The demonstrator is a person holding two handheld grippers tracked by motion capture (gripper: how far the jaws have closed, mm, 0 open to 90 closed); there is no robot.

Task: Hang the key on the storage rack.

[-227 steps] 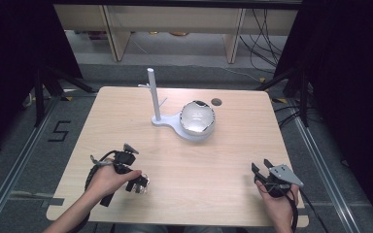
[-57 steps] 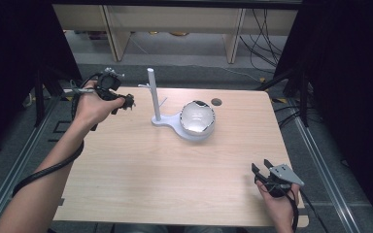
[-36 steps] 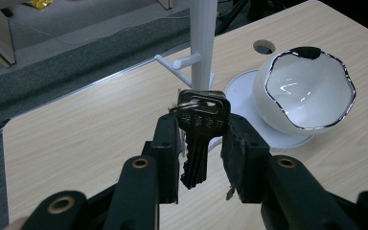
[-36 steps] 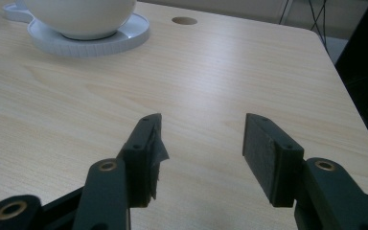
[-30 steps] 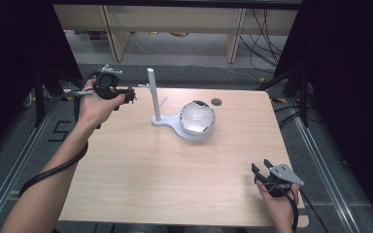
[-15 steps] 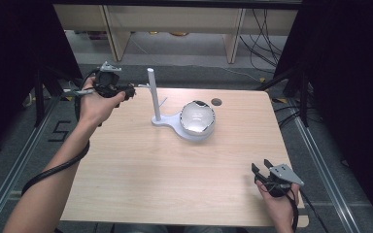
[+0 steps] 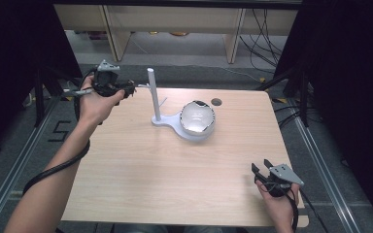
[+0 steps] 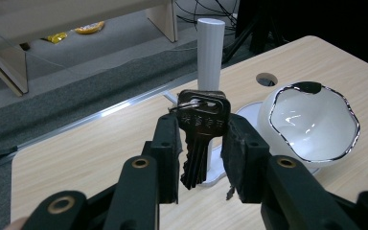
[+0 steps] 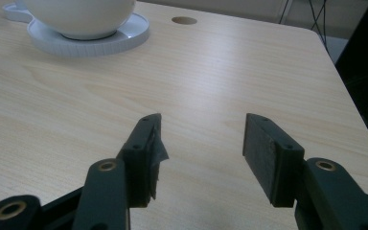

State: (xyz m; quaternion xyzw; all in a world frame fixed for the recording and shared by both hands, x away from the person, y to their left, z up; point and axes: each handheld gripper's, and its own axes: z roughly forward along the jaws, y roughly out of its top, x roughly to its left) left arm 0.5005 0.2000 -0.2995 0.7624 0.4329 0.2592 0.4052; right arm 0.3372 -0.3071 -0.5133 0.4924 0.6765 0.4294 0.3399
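Pale wood table (image 7: 141,174) carries the whole work area, with grey floor and shelving beyond its far edge; the change to record is the transfer of the left claw (image 7: 126,90) from the near left part of the table, where it stood several seconds ago, to a raised position off the far left corner, where it has held steady for the last second; the right claw (image 7: 261,171) has kept its place at the near right edge throughout.

White bowl (image 7: 198,118) sits on the round end of a white stand base (image 7: 167,122), beyond the left claw and to its right in the left gripper view; white upright post (image 7: 154,94) rises from the same base, directly ahead of the left claw and close to it; a thin peg (image 7: 162,102) projects from the post's side.

Keys (image 8: 200,135) hang clamped between the left claw's pads (image 8: 168,143), blades down, ring uppermost, just short of the post.

Right claw stands with its jaws apart, nothing between them.

Judgement: pick-up and carry are complete; the remaining step is probably to hang the key ring on the peg, which calls for a short, careful advance.
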